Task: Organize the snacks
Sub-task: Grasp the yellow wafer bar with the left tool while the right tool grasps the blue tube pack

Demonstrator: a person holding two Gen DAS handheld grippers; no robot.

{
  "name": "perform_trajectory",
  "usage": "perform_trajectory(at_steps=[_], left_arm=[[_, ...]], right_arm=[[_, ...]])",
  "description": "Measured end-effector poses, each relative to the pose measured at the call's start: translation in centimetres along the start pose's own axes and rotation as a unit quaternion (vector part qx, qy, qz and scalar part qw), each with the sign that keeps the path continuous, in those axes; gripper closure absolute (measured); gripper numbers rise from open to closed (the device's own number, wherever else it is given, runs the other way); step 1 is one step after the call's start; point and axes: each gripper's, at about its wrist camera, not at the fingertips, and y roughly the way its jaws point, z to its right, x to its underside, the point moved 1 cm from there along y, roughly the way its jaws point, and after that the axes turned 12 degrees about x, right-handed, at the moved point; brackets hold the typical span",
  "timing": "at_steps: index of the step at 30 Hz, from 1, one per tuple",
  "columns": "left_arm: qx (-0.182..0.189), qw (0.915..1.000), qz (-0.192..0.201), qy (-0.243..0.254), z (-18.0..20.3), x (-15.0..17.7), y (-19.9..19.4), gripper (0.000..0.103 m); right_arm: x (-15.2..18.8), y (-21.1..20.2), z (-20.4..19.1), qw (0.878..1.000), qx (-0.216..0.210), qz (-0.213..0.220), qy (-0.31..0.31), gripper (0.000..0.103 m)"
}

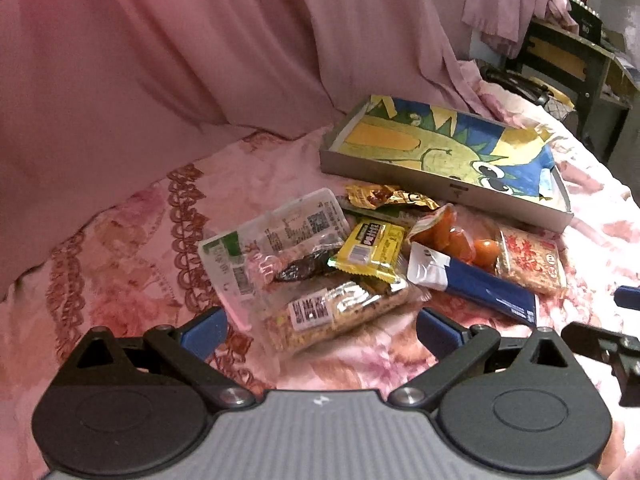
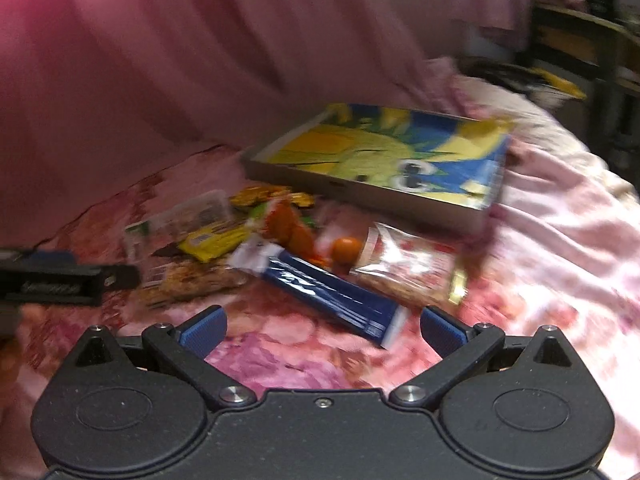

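Note:
A heap of snack packets lies on a pink flowered bedspread (image 1: 132, 240): a yellow packet (image 1: 370, 252), a long blue bar (image 1: 480, 284), orange sweets in clear wrap (image 1: 452, 236), a red-printed cracker pack (image 1: 532, 264), a grain bar (image 1: 340, 312) and a clear tray pack (image 1: 276, 236). Behind them sits a shallow grey box (image 1: 384, 166) lined with a yellow, green and blue cartoon sheet. My left gripper (image 1: 320, 328) hovers open just short of the grain bar. My right gripper (image 2: 323, 328) is open too, the blue bar (image 2: 332, 296) ending between its fingers. The right wrist view is blurred.
Pink curtain fabric (image 1: 180, 60) hangs behind the bed on the left and back. A dark wooden piece of furniture (image 1: 568, 60) stands beyond the bed at the top right. The other gripper shows at each view's edge (image 1: 604, 344) (image 2: 60, 276).

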Motion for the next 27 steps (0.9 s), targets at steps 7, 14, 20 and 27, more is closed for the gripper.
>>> perform_trajectory(at_steps=[7, 14, 20, 27], left_arm=[[0.018, 0.9992, -0.025, -0.025, -2.6, -2.2, 3.4, 0.0], [0.048, 0.9988, 0.004, 0.005, -2.7, -4.2, 5.6, 0.0], [0.056, 0.9959, -0.012, 0.07, -1.6, -4.9, 9.0, 0.0], [0.092, 0.9919, -0.039, 0.079, -1.8, -5.2, 11.6, 0.002]], right_arm=[[-3.2, 2.7, -0.7, 0.996, -0.053, 0.014, -0.067, 0.001], [-3.7, 5.7, -1.9, 0.985, -0.075, 0.015, -0.152, 0.001], [-2.7, 7.8, -2.8, 0.978, -0.086, -0.001, -0.19, 0.003], [-2.3, 9.4, -3.5, 0.971, -0.09, -0.003, -0.22, 0.018]])
